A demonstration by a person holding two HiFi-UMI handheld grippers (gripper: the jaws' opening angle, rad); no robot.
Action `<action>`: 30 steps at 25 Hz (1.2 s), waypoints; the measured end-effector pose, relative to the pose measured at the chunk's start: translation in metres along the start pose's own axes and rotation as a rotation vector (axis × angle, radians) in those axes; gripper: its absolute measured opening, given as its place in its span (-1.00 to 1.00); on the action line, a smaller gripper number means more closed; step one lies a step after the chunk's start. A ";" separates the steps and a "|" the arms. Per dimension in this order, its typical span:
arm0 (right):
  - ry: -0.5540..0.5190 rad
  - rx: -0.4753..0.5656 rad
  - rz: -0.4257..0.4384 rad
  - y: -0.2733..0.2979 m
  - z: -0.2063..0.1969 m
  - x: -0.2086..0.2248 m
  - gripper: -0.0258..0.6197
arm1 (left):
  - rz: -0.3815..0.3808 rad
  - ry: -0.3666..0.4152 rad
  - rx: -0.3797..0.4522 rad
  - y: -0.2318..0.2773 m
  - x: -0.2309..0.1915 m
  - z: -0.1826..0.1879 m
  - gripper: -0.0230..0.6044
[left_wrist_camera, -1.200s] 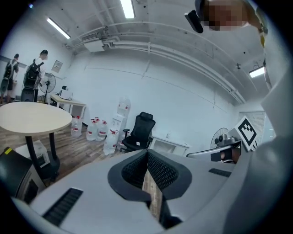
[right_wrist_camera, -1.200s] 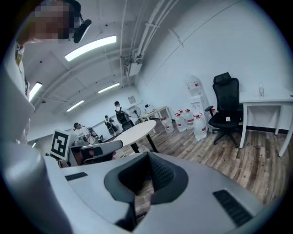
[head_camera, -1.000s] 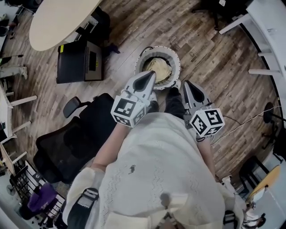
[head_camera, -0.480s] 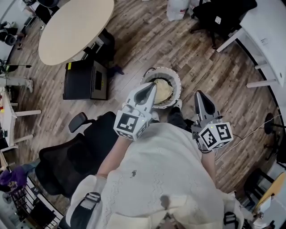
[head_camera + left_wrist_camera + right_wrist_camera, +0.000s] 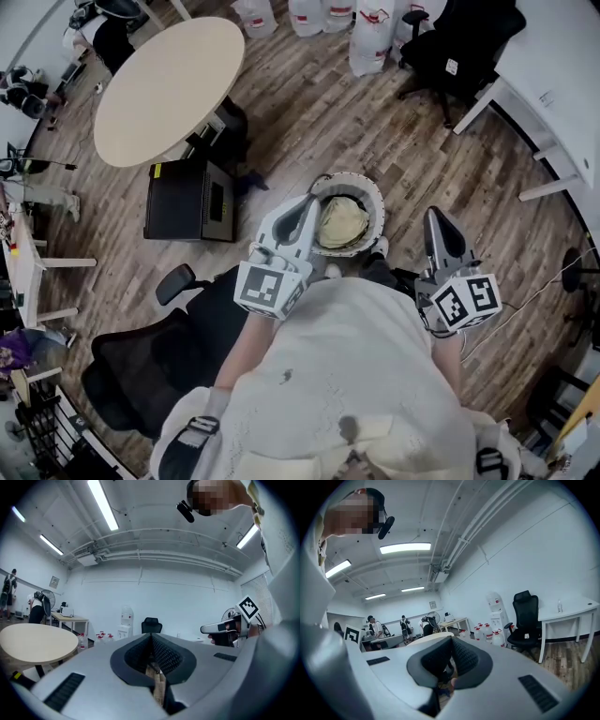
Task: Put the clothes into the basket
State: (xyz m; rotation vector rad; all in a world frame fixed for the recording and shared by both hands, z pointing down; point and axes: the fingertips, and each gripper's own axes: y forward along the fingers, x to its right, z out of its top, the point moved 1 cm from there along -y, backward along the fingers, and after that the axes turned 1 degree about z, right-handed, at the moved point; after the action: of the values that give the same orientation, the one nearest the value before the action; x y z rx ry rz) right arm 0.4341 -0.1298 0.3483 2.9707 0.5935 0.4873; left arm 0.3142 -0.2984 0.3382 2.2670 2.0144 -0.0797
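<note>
- Both tools have risen since the earlier frame. The head view now takes in more of the room, and the basket (image 5: 378, 202) sits lower and further right in it.
- Left tool (image 5: 310, 201): it is held out from the chest on a bent forearm and points about level across the room. In the head view its tip overlaps the basket's left rim.
- In the left gripper view this tool (image 5: 151, 641) has its pads pressed together, and nothing is caught between them.
- Right tool (image 5: 434, 216): its forearm is bent the same way and its nose dips slightly. It is to the right of the basket and apart from it.
- In the right gripper view this tool (image 5: 451, 643) also has its pads pressed together, with nothing in them.
- The two tools are level with each other. The right tool (image 5: 225, 627) shows at the side of the left gripper view.
- Clothes (image 5: 342, 222): a pale bundle lies inside the basket and neither tool touches it.
- The basket stands on the wood floor (image 5: 309, 103), just ahead of the person's feet. A black box (image 5: 187, 200) lies to its left and a round table (image 5: 169, 89) is beyond that.
- A black chair (image 5: 155, 352) stands by the person's left arm.
</note>
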 end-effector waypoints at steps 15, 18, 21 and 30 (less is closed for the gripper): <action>-0.115 0.047 0.052 -0.009 0.036 -0.010 -0.90 | 0.012 -0.015 0.034 0.000 0.002 0.017 -0.86; -0.128 0.051 0.063 -0.010 0.034 -0.015 -0.90 | 0.007 -0.017 0.032 -0.002 0.006 0.009 -0.86; -0.126 0.051 0.066 -0.014 0.032 -0.015 -0.90 | 0.007 -0.021 0.019 -0.003 0.011 0.004 -0.86; -0.123 0.041 0.047 -0.022 0.026 -0.014 -0.90 | -0.013 -0.034 0.009 -0.002 0.017 -0.004 -0.86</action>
State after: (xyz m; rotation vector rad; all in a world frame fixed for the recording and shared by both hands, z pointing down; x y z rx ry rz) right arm 0.4222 -0.1156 0.3168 3.0321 0.5299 0.2961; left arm 0.3145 -0.2815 0.3400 2.2420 2.0164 -0.1277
